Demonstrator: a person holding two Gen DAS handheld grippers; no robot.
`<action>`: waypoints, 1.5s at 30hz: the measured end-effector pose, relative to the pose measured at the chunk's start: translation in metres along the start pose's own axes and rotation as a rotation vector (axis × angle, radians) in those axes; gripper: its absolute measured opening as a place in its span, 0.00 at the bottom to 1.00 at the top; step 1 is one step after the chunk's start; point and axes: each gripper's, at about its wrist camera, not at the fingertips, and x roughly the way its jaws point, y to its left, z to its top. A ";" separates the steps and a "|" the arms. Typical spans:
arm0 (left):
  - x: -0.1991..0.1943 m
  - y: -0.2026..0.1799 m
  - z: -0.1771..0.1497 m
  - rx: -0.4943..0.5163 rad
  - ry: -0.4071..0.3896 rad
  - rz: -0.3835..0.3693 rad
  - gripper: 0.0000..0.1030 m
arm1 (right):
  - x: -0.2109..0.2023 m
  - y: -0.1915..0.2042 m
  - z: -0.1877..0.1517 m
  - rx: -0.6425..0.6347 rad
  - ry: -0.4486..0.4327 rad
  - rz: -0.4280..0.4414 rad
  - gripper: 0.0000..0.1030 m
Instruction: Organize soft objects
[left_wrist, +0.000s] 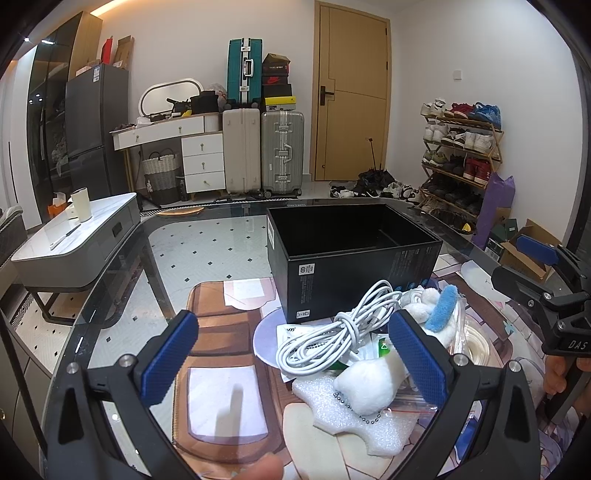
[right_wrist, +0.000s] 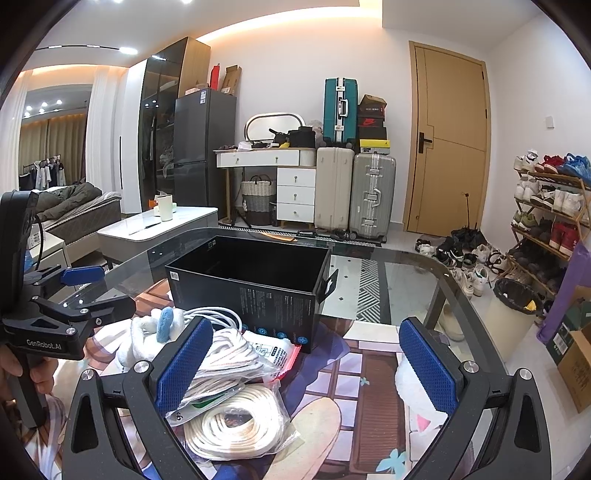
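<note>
Your left tongs and right tongs both hang released and empty above the glass bench, short of the heap. The soft objects lie bunched in front of the open black box, touching its near wall: a white charging cable, a white plush toy on a bead chain, a foam sheet and a bagged rope coil. All look light and yielding. The bagged coil will likely be slippery; pinch the plush by its body and the cable at its knotted middle. A printed mat covers the bench. Suitcases and a shoe rack line the room behind.
</note>
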 end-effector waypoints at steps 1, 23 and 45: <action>0.000 0.000 0.000 0.000 -0.001 0.000 1.00 | 0.001 0.000 -0.001 -0.001 0.000 0.001 1.00; -0.001 -0.002 -0.001 0.020 0.023 -0.062 1.00 | 0.009 0.005 -0.004 -0.003 0.050 0.027 1.00; -0.002 -0.029 -0.004 0.133 0.099 -0.239 0.99 | 0.022 -0.004 -0.005 0.164 0.222 0.143 1.00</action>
